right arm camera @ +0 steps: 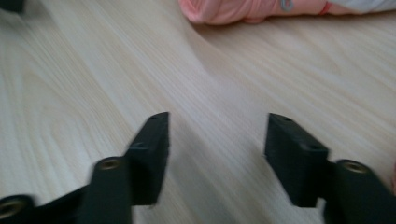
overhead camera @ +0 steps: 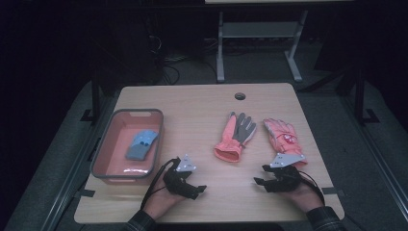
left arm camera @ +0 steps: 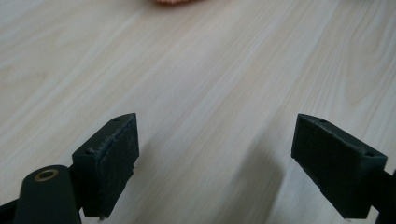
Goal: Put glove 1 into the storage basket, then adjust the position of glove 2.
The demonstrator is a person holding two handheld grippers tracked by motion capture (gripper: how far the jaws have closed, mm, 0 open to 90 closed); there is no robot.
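resting low: both grippers sit close over the near edge of the table [overhead camera: 202,103], a hand wrapped round each.
left gripper [overhead camera: 199,189]: jaws spread wide with bare wood between them, holding nothing; it points toward the middle of the table.
right gripper [overhead camera: 260,175]: jaws partly apart, narrower than the left pair, nothing between them; the pink cuff lies ahead of them in the right gripper view, apart from the pads.
grey-palmed glove [overhead camera: 236,134]: lies flat mid-table, fingers pointing away, orange cuff toward the person, between the two grippers and a little beyond them.
pink glove [overhead camera: 283,136]: lies flat just beyond the right gripper, close beside the other glove but not touching it.
bin [overhead camera: 103,149]: at the left of the table, near the left gripper, with a blue-grey glove [overhead camera: 141,144] already lying inside.
likely job: putting the gloves into the bin, judging by the one already in there.
how they will handle: light, soft and limp; i expect a glove to sag and dangle from whatever point is pinched, with no risk of breaking.
where to grip: the cuff looks best, being the thickest, bunched part and nearest the jaws; a pinch on a single finger could slip or stretch.
caution: flat fabric on smooth wood may slide ahead of the pads, so come down over the cuff edge.
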